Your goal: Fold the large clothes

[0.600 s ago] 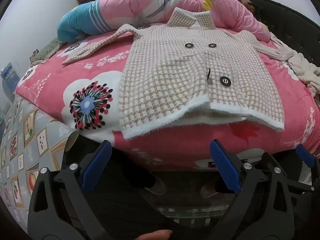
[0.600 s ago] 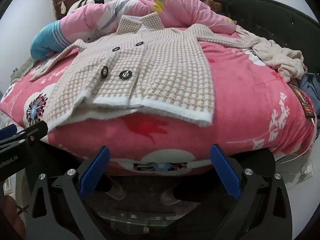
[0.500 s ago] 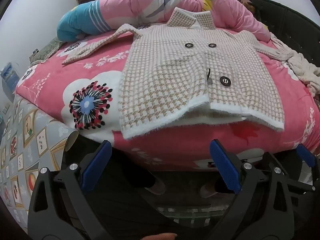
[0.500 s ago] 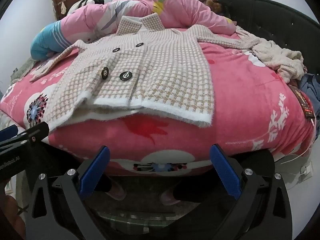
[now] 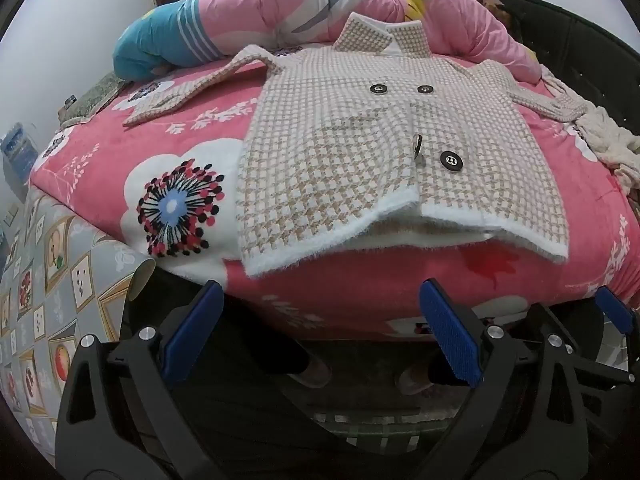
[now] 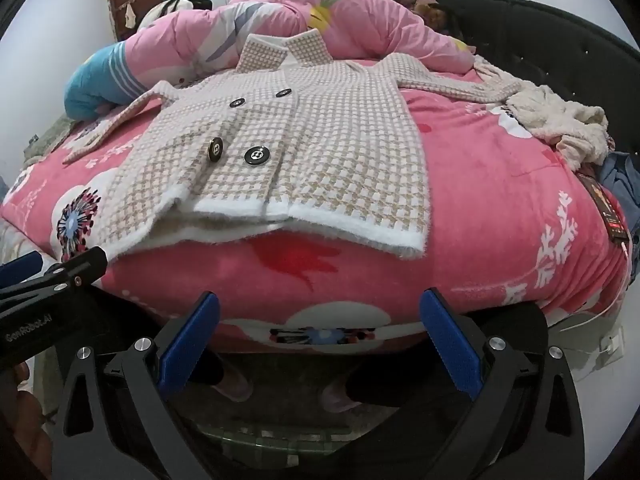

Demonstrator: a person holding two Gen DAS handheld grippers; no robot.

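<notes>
A beige-and-white houndstooth coat point(image 5: 360, 152) point(image 6: 320, 144) with black buttons lies face up on the pink flowered bed point(image 5: 120, 152) point(image 6: 500, 208), sleeves spread, collar toward the far pillows, fuzzy white hem near the front edge. My left gripper point(image 5: 320, 328) hovers open below the bed's front edge, short of the hem's left part, nothing between its blue pads. My right gripper point(image 6: 320, 332) is open too, below the hem's right part, holding nothing. The left gripper's tip point(image 6: 52, 272) shows at the left of the right wrist view.
A pink quilt point(image 5: 360, 4) and a blue striped pillow point(image 5: 160, 44) lie behind the collar. A cream garment point(image 6: 560, 124) is heaped at the bed's right side by the black headboard point(image 6: 560, 40). Patterned floor mat point(image 5: 36, 288) lies left; a person's slippered feet point(image 6: 236, 388) stand below.
Both views have shifted very slightly; the coat and both open grippers stay much as they were.
</notes>
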